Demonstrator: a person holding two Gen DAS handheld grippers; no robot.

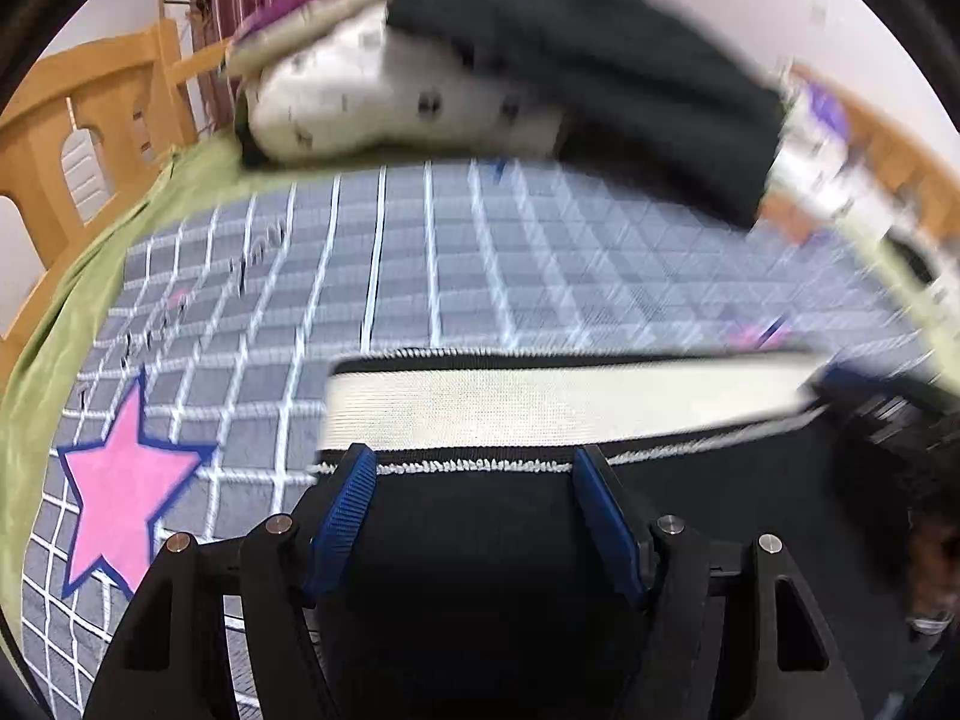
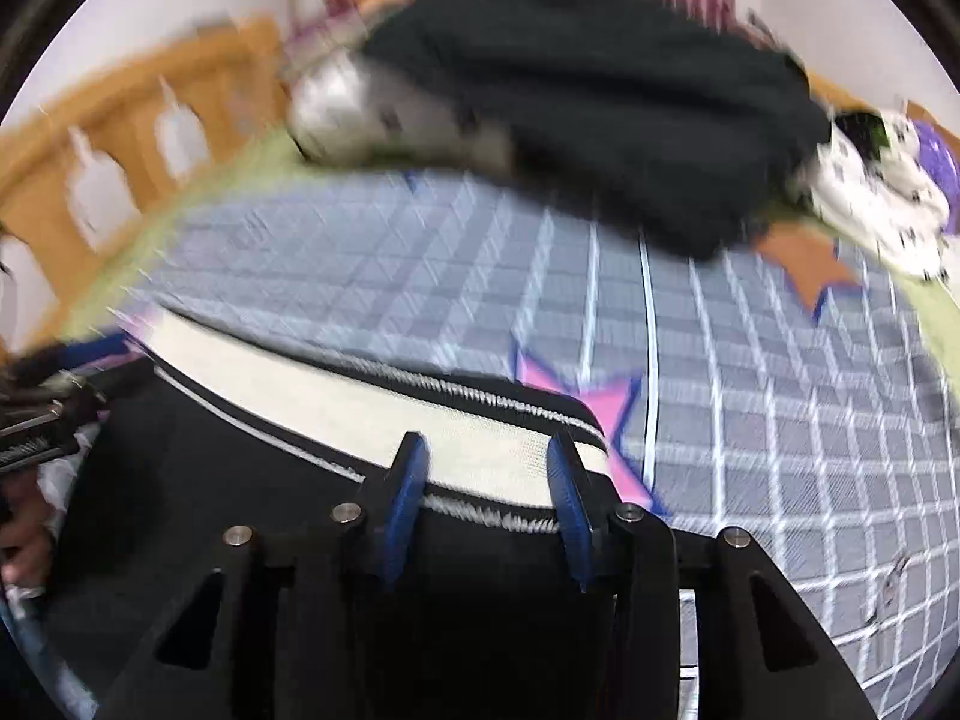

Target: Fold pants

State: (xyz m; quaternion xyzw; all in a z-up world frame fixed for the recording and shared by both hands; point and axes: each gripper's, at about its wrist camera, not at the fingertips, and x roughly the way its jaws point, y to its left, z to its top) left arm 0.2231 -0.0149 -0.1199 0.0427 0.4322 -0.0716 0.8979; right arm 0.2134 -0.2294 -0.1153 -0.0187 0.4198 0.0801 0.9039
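I have each hand-held gripper, left (image 1: pixel 474 468) and right (image 2: pixel 486 456), spread over the pants (image 1: pixel 480 570) waistband (image 1: pixel 564 402) on the bed (image 1: pixel 420 276); folding looks barely begun.

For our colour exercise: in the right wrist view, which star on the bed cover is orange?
The orange star, far right beside the dark clothes pile; the other, pink star, touches the pants' waistband.

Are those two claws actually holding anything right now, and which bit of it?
It cannot be told for sure. The black pants lie between both claws, left and right, at the cream waistband, but each stands apart and the blurred pictures show no clear pinch.
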